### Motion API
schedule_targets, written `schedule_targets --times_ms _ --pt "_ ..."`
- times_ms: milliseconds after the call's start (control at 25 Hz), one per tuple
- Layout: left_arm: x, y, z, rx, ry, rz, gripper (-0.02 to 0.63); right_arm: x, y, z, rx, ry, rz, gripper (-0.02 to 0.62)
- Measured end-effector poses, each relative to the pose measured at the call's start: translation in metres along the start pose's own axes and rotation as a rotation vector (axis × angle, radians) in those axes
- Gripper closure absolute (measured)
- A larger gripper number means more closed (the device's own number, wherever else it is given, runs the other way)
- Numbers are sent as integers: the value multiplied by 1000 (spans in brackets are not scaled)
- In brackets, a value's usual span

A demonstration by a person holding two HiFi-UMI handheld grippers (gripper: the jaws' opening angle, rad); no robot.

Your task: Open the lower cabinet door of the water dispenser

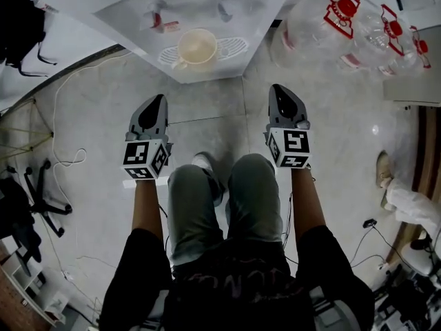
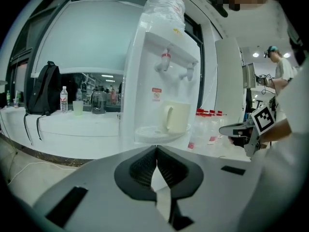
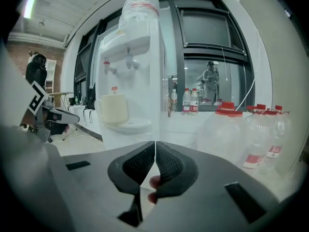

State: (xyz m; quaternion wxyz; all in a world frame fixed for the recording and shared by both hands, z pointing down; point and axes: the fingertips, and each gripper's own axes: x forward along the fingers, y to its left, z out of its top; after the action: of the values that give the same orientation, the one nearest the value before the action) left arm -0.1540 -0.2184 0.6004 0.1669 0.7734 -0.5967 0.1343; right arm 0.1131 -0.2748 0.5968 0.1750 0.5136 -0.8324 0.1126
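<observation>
The white water dispenser [image 1: 193, 19] stands straight ahead, seen from above, with a cream mug [image 1: 197, 47] on its drip tray. Both grippers hang in front of it, apart from it, over the person's knees. My left gripper [image 1: 160, 100] is shut and holds nothing. My right gripper [image 1: 278, 89] is likewise shut and empty. In the left gripper view the dispenser [image 2: 159, 81] and mug [image 2: 176, 117] rise beyond the closed jaws [image 2: 156, 151]. The right gripper view shows the dispenser [image 3: 130, 81] past its closed jaws [image 3: 155, 146]. The lower cabinet door is hidden behind the gripper bodies.
Clear water jugs with red labels [image 1: 344, 19] stand right of the dispenser. A white cable [image 1: 62, 116] and a black chair base [image 1: 41, 198] lie on the floor at left. A backpack [image 2: 43, 88] sits on a white counter. A person [image 2: 282, 66] stands far right.
</observation>
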Motion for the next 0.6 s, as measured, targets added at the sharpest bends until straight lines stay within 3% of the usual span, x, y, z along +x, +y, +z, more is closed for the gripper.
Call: schedule_targets --times_ms 600 --pt "53 25 -77 2 -35 40 594 74 -11 -83 -36 -33 74 546"
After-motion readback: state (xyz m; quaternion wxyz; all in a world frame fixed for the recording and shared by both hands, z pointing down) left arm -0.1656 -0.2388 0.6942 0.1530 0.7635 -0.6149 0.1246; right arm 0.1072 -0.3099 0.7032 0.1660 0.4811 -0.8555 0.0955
